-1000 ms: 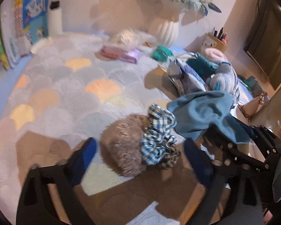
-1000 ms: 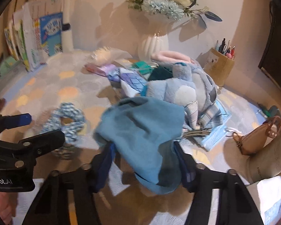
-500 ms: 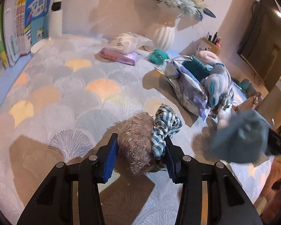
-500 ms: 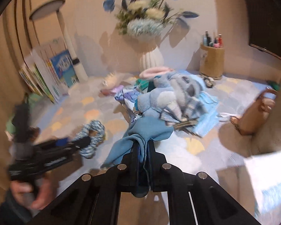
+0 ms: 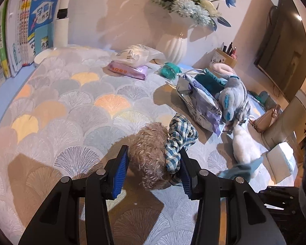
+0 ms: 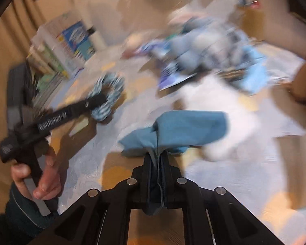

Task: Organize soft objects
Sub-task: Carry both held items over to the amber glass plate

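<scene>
- Grips are set on both sides: the left gripper (image 5: 153, 169) has its jaws clenched on 2 soft things at once, a fuzzy tan scrunchie (image 5: 149, 153) and a blue checked scrunchie (image 5: 178, 140), both low on the patterned bench cover (image 5: 71, 106).
- The right gripper (image 6: 157, 161) has its jaws pinched tight on a fold of the blue cloth (image 6: 179, 128), which drapes forward over the cover; this view is heavily blurred.
- The step in hand looks like carrying each catch off to its place; where that place is, I cannot tell.
- Lift the scrunchies straight up before moving sideways, since the checked one sits only at the edge of the right pad and could slip out.
- Raise the cloth high enough that its loose end clears the white plush toy (image 5: 244, 149) and the pile around the grey-blue plush (image 5: 232, 98).
- Keep the 2 grippers well apart so the cloth does not snag the left one.
</scene>
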The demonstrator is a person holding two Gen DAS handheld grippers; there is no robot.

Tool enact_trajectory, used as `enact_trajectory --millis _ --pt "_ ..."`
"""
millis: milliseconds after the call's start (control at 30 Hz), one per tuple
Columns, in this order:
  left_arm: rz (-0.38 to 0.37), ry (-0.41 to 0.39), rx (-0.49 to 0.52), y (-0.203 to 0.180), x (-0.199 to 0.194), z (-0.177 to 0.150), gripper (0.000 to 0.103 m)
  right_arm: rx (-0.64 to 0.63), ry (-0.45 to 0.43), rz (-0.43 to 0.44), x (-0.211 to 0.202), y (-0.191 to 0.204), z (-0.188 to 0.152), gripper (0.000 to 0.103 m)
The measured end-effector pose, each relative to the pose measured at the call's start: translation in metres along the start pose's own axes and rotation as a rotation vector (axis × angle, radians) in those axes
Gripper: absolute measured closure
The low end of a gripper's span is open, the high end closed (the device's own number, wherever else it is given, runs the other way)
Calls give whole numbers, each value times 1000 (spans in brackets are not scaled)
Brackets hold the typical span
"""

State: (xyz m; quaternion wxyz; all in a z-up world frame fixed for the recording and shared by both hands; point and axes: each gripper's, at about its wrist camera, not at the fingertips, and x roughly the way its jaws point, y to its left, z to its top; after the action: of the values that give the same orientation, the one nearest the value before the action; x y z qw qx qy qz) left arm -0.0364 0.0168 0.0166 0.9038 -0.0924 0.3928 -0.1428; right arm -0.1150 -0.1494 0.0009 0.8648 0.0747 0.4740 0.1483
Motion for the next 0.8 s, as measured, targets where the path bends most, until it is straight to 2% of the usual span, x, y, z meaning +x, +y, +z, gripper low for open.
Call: enact_trajectory --millis 67,133,200,233,267,300,433,567,600,633,667,700,733,767,800 --pt "-4 2 2 0 0 0 59 -27 -26 -2 -4 5 -1 89" --pt "-15 4 -1 1 1 1 59 -38 -34 54 -19 6 -3 88" --pt "-19 4 -7 3 1 1 59 -53 -65 70 -37 6 -8 73" --pt "-21 4 -8 3 1 0 59 -57 -87 59 -45 5 -10 43" --pt "-22 4 -8 3 1 0 59 -55 -108 39 -51 4 -12 20" --pt "-20 4 -7 3 1 0 59 -52 -132 17 -56 4 -14 15" --pt "-18 6 -2 3 2 1 59 -57 -156 -6 -65 2 -19 15" --pt "-6 3 -1 2 2 0 59 -87 -97 -35 -33 8 -2 15" --pt "-2 4 0 1 2 0 59 -93 -62 -59 -19 9 0 15" --pt "2 5 2 1 3 0 59 -93 -43 -74 -12 9 1 21" --pt "10 9 4 0 4 0 59 -86 -8 -104 2 10 1 36" --pt "16 8 5 0 4 0 59 -109 -25 -148 5 14 1 41" --pt "25 8 8 -2 3 0 59 -143 -47 -166 3 20 0 64" --pt "31 7 13 -3 3 -1 59 -155 -46 -145 1 23 0 94" --pt "35 2 15 -6 0 -1 59 -154 -42 -113 -1 24 0 95"
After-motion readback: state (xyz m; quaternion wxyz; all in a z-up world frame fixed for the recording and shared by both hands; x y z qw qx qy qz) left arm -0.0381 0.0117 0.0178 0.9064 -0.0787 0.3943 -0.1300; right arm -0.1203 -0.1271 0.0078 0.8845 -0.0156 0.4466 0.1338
